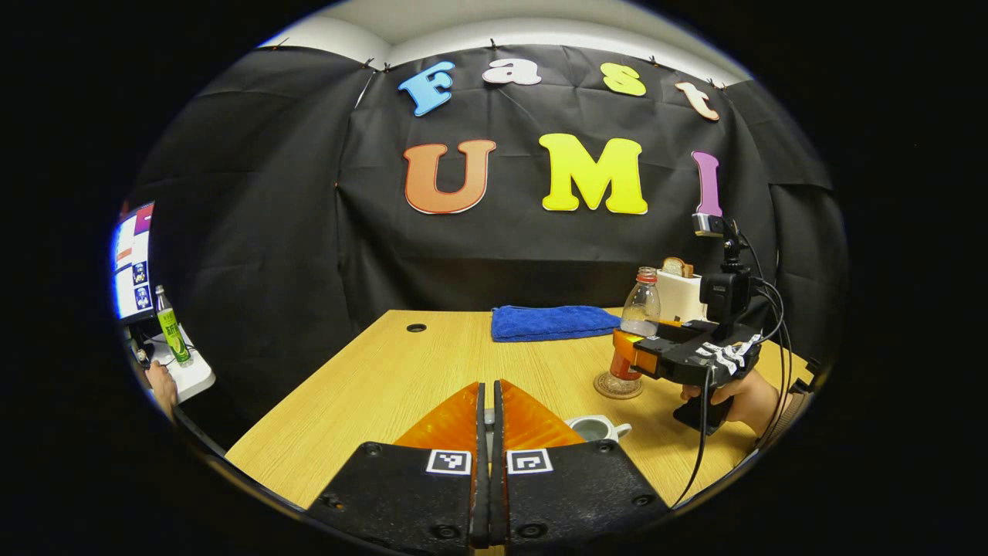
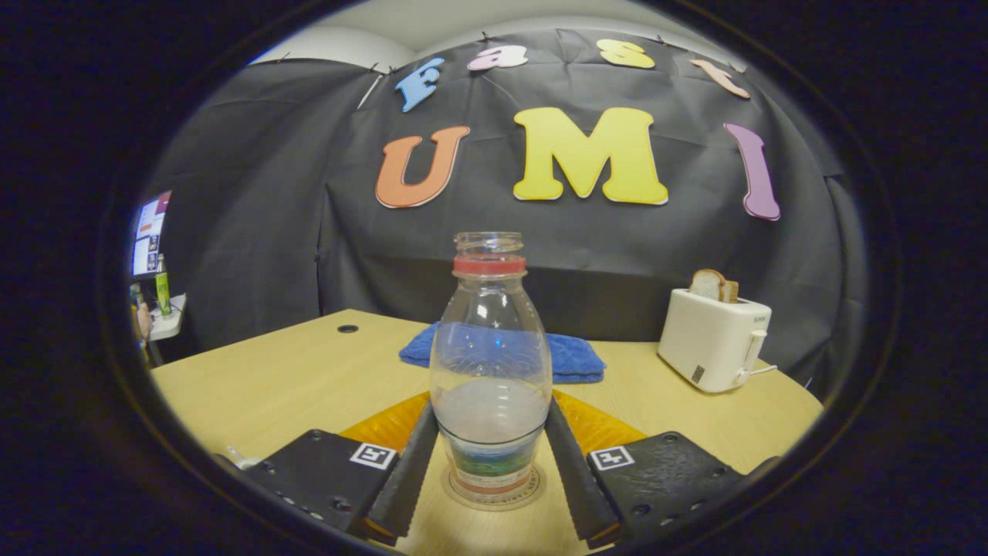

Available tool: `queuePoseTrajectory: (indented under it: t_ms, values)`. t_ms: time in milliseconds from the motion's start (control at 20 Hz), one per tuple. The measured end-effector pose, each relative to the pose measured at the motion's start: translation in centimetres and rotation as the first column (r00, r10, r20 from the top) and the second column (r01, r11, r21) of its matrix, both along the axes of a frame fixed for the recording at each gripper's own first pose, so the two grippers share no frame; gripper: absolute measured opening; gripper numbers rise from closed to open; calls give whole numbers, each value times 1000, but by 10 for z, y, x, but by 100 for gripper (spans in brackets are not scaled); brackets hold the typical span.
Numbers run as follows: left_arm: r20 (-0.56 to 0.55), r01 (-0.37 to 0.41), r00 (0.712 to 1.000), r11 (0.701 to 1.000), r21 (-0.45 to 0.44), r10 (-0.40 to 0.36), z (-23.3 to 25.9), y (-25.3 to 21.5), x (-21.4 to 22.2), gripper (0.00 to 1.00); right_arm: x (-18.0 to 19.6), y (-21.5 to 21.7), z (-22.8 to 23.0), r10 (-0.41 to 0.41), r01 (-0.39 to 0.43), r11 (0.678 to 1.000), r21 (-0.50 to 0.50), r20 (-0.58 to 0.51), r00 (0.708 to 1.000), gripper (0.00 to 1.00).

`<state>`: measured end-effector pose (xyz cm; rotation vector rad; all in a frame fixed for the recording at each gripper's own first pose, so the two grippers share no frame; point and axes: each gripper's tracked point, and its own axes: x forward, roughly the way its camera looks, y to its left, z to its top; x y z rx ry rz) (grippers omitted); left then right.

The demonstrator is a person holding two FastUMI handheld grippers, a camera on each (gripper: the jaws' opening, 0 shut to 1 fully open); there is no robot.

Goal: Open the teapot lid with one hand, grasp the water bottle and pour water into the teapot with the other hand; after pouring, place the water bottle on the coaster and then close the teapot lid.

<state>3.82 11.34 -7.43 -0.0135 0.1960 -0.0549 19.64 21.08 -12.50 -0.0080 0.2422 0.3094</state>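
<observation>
**Bottle stands on the coaster between the right jaws; left jaws closed above the teapot**

Left gripper view: the left gripper (image 1: 486, 432) sits at 6 o'clock with its jaws pressed together, nothing visible between them. Just past its right finger, at about 5 o'clock, part of the teapot (image 1: 596, 427) shows on the tabletop (image 1: 370, 378); whether its lid is on cannot be told from here. Toward 3 o'clock a hand (image 1: 742, 399) holds the right gripper (image 1: 627, 357), whose jaws sit around the lower part of the water bottle (image 1: 640, 309). The bottle stands upright on the round coaster (image 1: 617, 385). A folded blue towel (image 1: 552, 321) lies at the far edge of the tabletop, near 12 o'clock of the bottle's left side, and a white toaster (image 1: 682, 293) with bread in it stands just behind the bottle. At 9 o'clock, well apart, a green bottle (image 1: 171, 328) stands beside a monitor (image 1: 134, 261).

Right gripper view: the water bottle (image 2: 491, 363) stands upright at centre, uncapped, partly filled, on the coaster (image 2: 494, 488). The right gripper (image 2: 492, 463) has a finger on each side of the bottle's base, and a sliver of space shows between fingers and bottle, so the jaws look slightly open around it. The towel (image 2: 575, 357) lies behind the bottle; the toaster (image 2: 714, 338) stands at 2 o'clock.
</observation>
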Motion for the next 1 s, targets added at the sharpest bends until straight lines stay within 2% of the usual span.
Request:
queuePoseTrajectory:
  t_ms: [100, 300, 500, 600, 700, 1000]
  values:
    - [-1, 4, 1000, 1000, 6, -4, 1, -2, -1, 3, -2, -1, 3, 6, -6, 1000, -4, 8, 1000, 80]
    - [2, 12, 1000, 1000, 8, -12, 2, -6, -1, 3, -8, -7, 19, -3, 3, 1000, -9, 48, 999, 96]
    - [14, 9, 1000, 1000, 19, -10, 5, -8, 1, 3, -28, -20, 40, -9, 12, 999, -31, 93, 996, 95]
    - [32, 15, 999, 1000, 10, -15, 8, -13, 1, 3, -44, -35, 54, -25, 31, 999, -41, 136, 990, 98]
    - [42, 26, 999, 1000, -10, -26, 9, -19, 5, 3, -62, -47, 66, -35, 44, 998, -44, 178, 983, 95]
    - [19, 32, 999, 999, 7, -33, -9, -45, 19, 3, -119, -87, 60, -50, 64, 996, -66, 198, 979, 98]
